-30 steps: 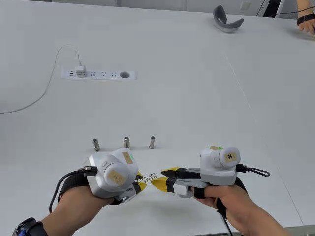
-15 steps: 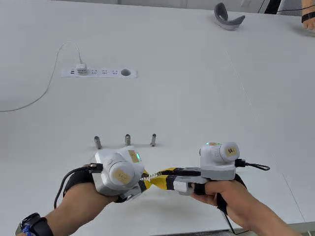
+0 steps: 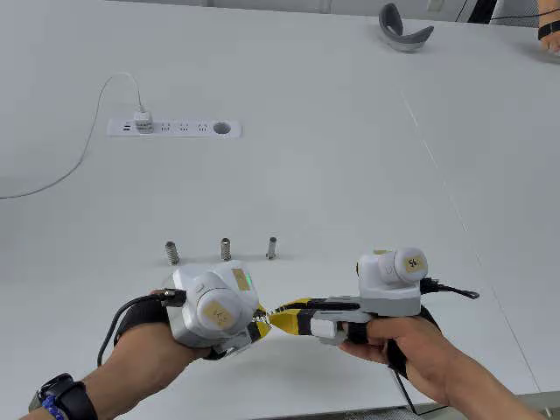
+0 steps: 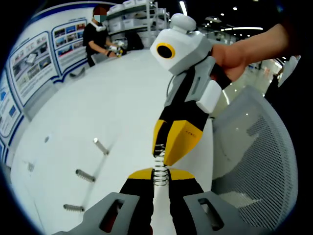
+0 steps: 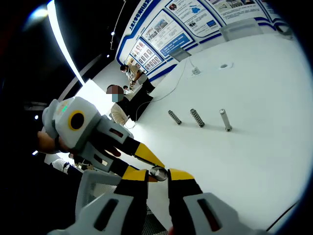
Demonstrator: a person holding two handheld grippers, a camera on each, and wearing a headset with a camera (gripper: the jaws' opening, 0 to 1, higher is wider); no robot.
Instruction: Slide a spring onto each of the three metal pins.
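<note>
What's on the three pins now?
Left pin and middle pin each carry a spring; right pin is bare. The shafts under those coils are covered.

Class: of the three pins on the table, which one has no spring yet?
The right pin in the head view: bare and smooth; the middle pin and left pin wear springs.

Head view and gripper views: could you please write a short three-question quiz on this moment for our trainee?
1. How many of the three pins already carry a spring?
2. True or false: the bare pin is leftmost in the head view.
3. The loose spring is: A) on the bare pin; B) gripped by the fingers of both left gripper and right gripper; C) lying ungripped.
Key: 1 two; 2 false; 3 B.
</note>
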